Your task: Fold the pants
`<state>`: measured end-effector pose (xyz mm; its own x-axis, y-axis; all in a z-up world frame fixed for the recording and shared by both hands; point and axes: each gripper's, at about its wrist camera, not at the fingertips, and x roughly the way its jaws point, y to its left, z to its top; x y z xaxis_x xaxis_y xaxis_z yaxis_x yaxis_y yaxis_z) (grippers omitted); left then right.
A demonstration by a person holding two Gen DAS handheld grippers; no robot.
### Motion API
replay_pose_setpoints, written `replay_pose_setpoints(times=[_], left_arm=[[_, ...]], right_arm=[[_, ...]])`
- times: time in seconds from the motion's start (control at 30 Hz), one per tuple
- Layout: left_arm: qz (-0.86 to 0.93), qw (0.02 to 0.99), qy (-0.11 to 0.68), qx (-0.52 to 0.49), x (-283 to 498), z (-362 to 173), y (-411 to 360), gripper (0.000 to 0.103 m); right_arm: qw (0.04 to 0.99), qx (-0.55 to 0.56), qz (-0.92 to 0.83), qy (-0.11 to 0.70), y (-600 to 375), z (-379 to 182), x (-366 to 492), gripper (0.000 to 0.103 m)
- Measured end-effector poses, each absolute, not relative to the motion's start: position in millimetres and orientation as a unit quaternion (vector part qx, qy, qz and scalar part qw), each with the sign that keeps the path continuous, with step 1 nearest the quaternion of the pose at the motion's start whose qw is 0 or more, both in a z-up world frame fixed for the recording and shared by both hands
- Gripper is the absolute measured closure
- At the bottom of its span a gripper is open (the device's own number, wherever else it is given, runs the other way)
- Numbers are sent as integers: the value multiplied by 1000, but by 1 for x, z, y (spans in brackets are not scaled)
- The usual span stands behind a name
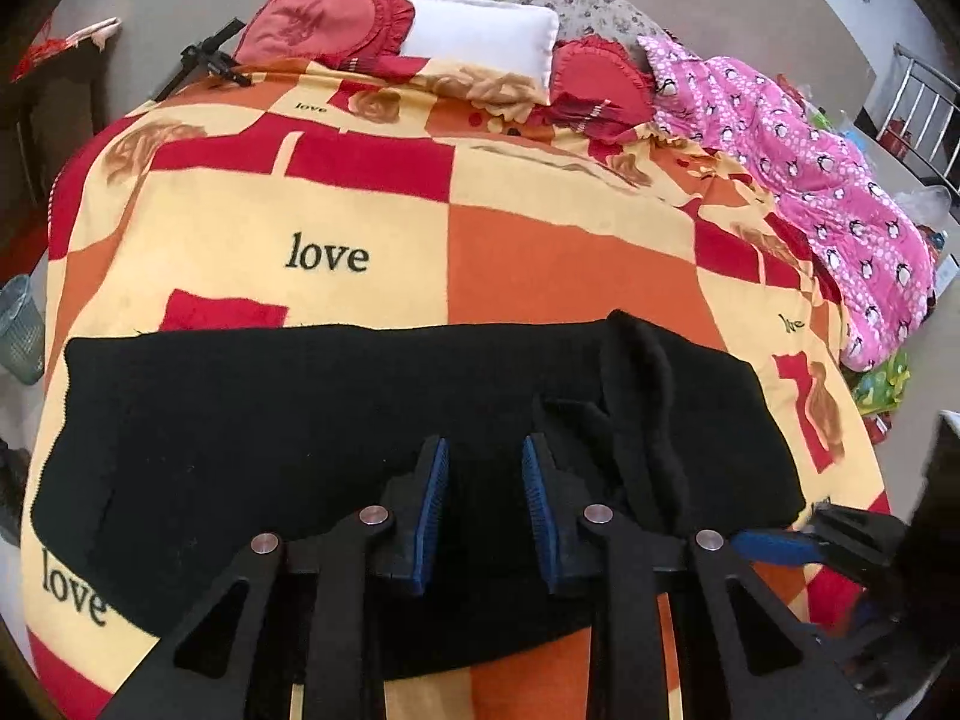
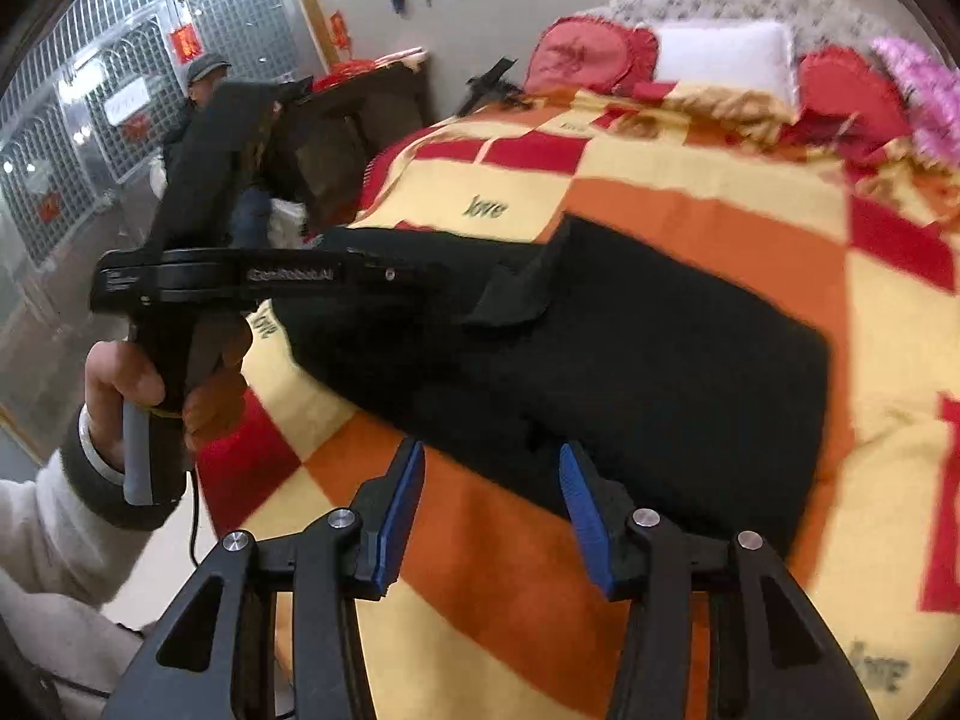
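Observation:
Black pants lie across the near part of a bed, folded into a wide band with a bunched fold right of middle. They also show in the right wrist view. My left gripper is open, just above the pants' near middle. Its body shows in the right wrist view, held by a hand. My right gripper is open, empty, hovering at the pants' near edge. Its blue pad shows at the right of the left wrist view.
The bed has an orange, red and cream "love" blanket. Red pillows, a white pillow and a pink penguin garment lie at the far side. A mesh bin stands left. A person sits by a metal gate.

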<state>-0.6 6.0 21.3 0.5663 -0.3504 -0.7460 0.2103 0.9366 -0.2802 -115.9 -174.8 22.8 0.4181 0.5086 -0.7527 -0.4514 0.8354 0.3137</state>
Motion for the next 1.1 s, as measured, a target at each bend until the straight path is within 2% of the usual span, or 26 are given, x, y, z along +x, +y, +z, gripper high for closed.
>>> replay_pose_setpoints(times=[0.1,0.33,0.53,0.73,0.87,0.93,1.1], left_arm=[[-156,884,434,-77,-14,22,11,78],[-144,890,423,-91,-22,37,27,75],[-141,891,422,-95,-22,42,33,71],[-122,895,416,-103,-27,47,51,70],[-111,896,416,-106,-29,49,61,69],[-112,895,417,-110,-31,49,63,68],[-152,885,428,-102,-33,48,35,62]], right_arm=[[833,50,299,462,-166,13,-104,53],[827,56,330,452,-130,13,-90,32],[817,33,394,419,-117,25,-110,27],[824,60,368,426,-113,20,-84,27],[798,31,453,397,-95,34,-109,28],[790,23,485,374,-102,45,-131,28],[830,32,418,368,-155,56,-146,24]])
